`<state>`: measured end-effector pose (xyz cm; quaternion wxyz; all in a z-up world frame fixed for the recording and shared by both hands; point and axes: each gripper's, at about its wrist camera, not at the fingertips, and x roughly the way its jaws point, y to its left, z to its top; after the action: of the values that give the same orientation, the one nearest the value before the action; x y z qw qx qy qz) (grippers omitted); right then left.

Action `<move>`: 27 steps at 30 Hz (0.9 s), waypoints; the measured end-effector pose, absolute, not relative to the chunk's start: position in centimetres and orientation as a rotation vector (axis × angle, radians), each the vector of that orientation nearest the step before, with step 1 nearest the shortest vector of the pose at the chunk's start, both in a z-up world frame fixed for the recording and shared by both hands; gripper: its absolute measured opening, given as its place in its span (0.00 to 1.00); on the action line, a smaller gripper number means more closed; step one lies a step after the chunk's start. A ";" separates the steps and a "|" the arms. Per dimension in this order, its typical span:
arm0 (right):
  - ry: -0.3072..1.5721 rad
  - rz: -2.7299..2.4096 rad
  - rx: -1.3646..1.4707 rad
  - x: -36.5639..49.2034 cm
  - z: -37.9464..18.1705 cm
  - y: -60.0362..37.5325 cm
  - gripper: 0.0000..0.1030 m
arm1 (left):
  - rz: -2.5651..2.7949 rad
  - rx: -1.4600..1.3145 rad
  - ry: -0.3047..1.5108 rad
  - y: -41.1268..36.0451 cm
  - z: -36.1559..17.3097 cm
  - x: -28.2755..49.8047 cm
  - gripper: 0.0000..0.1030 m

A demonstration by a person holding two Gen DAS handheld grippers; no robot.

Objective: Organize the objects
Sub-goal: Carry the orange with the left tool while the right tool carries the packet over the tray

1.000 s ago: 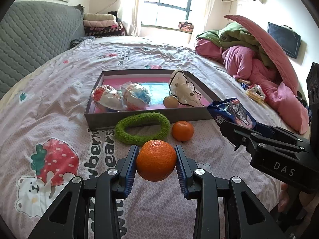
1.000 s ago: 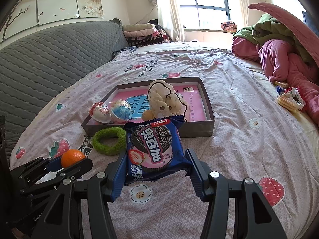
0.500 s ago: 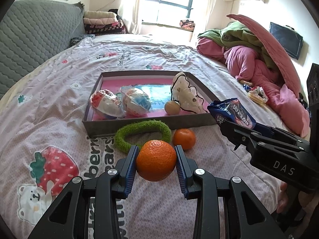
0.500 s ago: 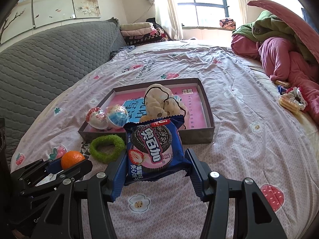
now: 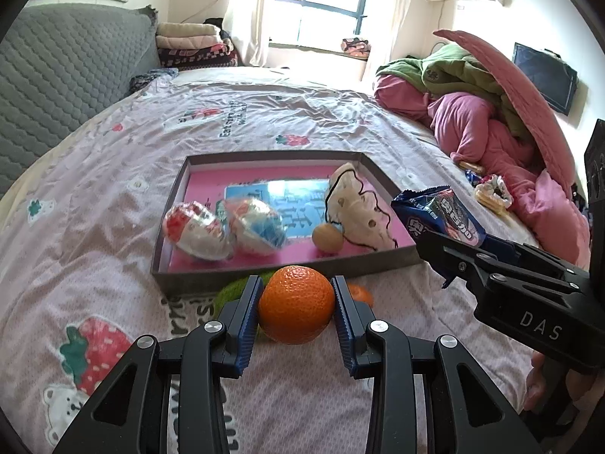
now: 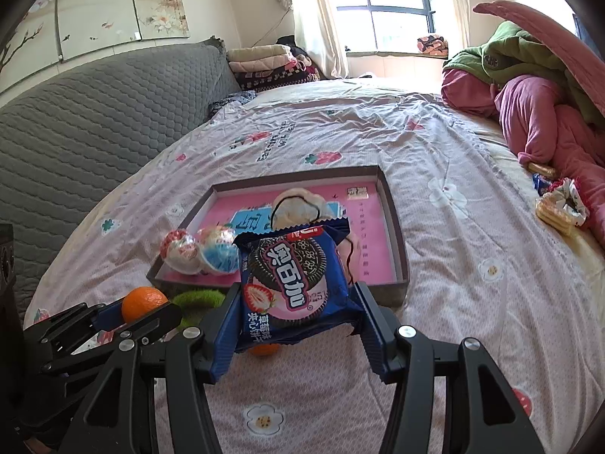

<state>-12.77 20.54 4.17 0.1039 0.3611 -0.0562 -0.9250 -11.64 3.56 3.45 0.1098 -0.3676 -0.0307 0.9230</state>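
Note:
My left gripper (image 5: 297, 312) is shut on an orange (image 5: 297, 309) and holds it above the bedspread, just in front of the shallow grey tray (image 5: 264, 278) with a pink floor. The cookie packet (image 6: 293, 283) is blue with a pink strawberry print, and my right gripper (image 6: 293, 319) is shut on it, in the air before the tray's near wall (image 6: 399, 291). In the tray lie two wrapped balls (image 5: 196, 232), a small brown ball (image 5: 327, 238) and a cream plush toy (image 5: 357, 212). A green fuzzy ring (image 5: 236, 289) and a second small orange (image 5: 361, 295) rest on the bed, partly hidden behind my fingers.
A pile of pink and green bedding (image 5: 487, 113) fills the right side of the bed. Loose snacks and a scrunchie (image 6: 559, 208) lie near it. The grey quilted headboard (image 6: 94, 121) runs along the left, with folded blankets (image 5: 193, 45) at the far end.
Both grippers have moved forward and up toward the tray with their loads. The green ring and the small orange have slipped mostly behind the left gripper's fingers.

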 end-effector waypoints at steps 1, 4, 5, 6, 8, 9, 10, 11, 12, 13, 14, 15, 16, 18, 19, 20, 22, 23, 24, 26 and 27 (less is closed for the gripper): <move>-0.169 -2.731 1.058 -13.0 4.4 20.6 0.55 | 2.713 -1.076 -0.086 3.7 3.7 -11.9 0.36; -0.165 -2.742 1.042 -13.6 4.9 20.6 0.55 | 2.715 -1.058 -0.079 3.9 4.2 -12.6 0.36; -0.165 -2.744 1.039 -13.8 5.0 20.6 0.55 | 2.717 -1.053 -0.076 4.0 4.4 -12.9 0.36; -0.166 -2.745 1.037 -14.0 5.1 20.5 0.55 | 2.720 -1.053 -0.073 4.0 4.5 -13.1 0.36; -0.160 -2.744 1.033 -14.4 5.1 20.4 0.55 | 2.720 -1.050 -0.074 4.1 4.7 -13.7 0.36; -0.157 -2.744 1.033 -14.5 5.2 20.4 0.55 | 2.723 -1.047 -0.071 4.1 4.8 -13.9 0.36; -0.154 -2.745 1.031 -14.8 5.2 20.4 0.55 | 2.724 -1.048 -0.066 4.1 4.8 -14.3 0.36; -0.154 -2.746 1.031 -14.9 5.2 20.4 0.55 | 2.725 -1.048 -0.065 4.2 4.9 -14.6 0.36; -0.155 -2.748 1.032 -15.1 5.2 20.5 0.55 | 2.722 -1.047 -0.064 4.3 4.9 -14.9 0.36; -0.156 -2.748 1.034 -15.4 5.2 20.5 0.55 | 2.721 -1.048 -0.059 4.3 4.9 -15.1 0.36; -0.157 -2.749 1.035 -15.6 5.2 20.6 0.55 | 2.723 -1.048 -0.051 4.5 5.0 -15.5 0.36; -0.157 -2.751 1.036 -15.8 5.2 20.6 0.55 | 2.723 -1.047 -0.048 4.5 5.0 -15.8 0.36; -0.154 -2.753 1.037 -16.0 5.2 20.7 0.55 | 2.721 -1.047 -0.048 4.6 5.0 -16.0 0.36; -0.153 -2.754 1.040 -16.4 5.2 20.8 0.55 | 2.720 -1.047 -0.042 4.8 5.0 -16.6 0.36; -0.153 -2.755 1.042 -16.5 5.2 20.8 0.55 | 2.721 -1.047 -0.040 4.9 5.0 -16.8 0.36; -0.152 -2.755 1.043 -16.7 5.1 20.9 0.55 | 2.719 -1.045 -0.040 5.0 5.0 -17.2 0.36; -0.146 -2.760 1.047 -17.1 5.0 20.9 0.55 | 2.721 -1.047 -0.032 5.2 5.0 -17.8 0.36; -0.145 -2.762 1.049 -17.2 4.9 20.9 0.55 | 2.719 -1.048 -0.032 5.3 5.0 -18.1 0.36; -0.147 -2.762 1.052 -17.3 4.8 21.0 0.55 | 2.718 -1.050 -0.033 5.4 5.0 -18.4 0.36; -0.147 -2.763 1.056 -17.7 4.6 21.1 0.55 | 2.721 -1.048 -0.025 5.6 4.9 -18.9 0.36; -0.145 -2.767 1.058 -17.8 4.5 21.2 0.55 | 2.721 -1.054 -0.018 5.7 4.8 -19.3 0.36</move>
<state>-17.83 21.18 4.46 0.0877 0.3553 -0.0486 -0.9293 -19.33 5.69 4.81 0.1116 -0.3588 -0.0060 0.9267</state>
